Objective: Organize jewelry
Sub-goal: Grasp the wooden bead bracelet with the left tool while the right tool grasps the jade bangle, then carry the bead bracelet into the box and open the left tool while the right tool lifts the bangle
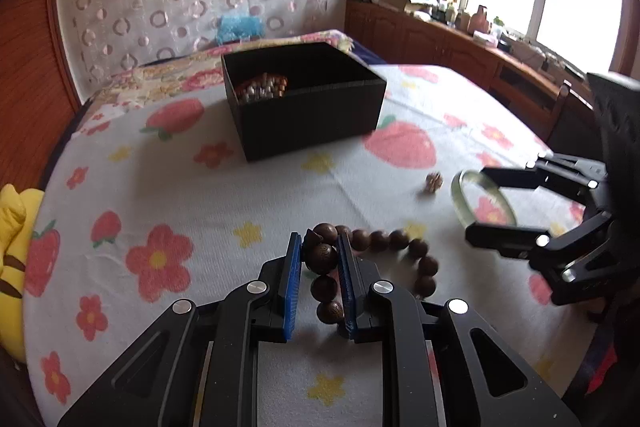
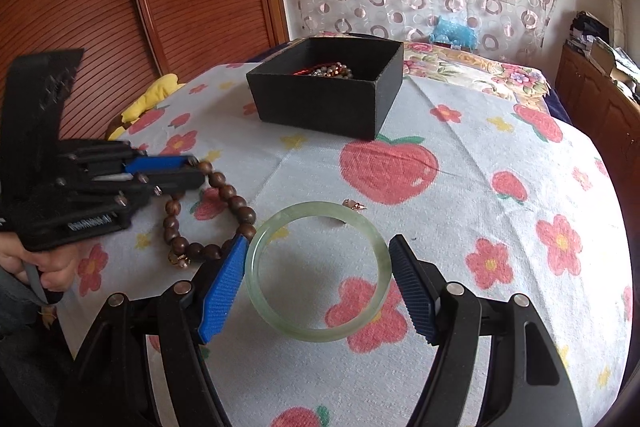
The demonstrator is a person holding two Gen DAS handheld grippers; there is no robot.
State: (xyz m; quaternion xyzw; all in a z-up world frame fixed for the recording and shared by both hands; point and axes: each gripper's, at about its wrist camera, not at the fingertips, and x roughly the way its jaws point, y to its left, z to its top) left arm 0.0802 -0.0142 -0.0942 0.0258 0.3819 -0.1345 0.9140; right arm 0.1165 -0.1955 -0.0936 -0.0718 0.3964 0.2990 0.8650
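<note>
A brown wooden bead bracelet (image 1: pixel 404 247) lies on the flowered cloth; my left gripper (image 1: pixel 320 251) is shut on its near beads. The bracelet (image 2: pixel 224 199) and left gripper (image 2: pixel 192 173) also show in the right wrist view. A pale green jade bangle (image 2: pixel 316 271) lies flat between the fingers of my open right gripper (image 2: pixel 318 251), which straddles it. The bangle (image 1: pixel 460 199) and right gripper (image 1: pixel 476 203) show at right in the left wrist view. A black box (image 1: pixel 308 99) holding beaded jewelry stands farther back, also seen from the right wrist (image 2: pixel 328 87).
A small gold trinket (image 1: pixel 433 183) lies on the cloth between bangle and box, also in the right wrist view (image 2: pixel 354 205). A yellow plush toy (image 1: pixel 12 223) sits at the left edge. A wooden cabinet (image 1: pixel 460 47) lines the window side.
</note>
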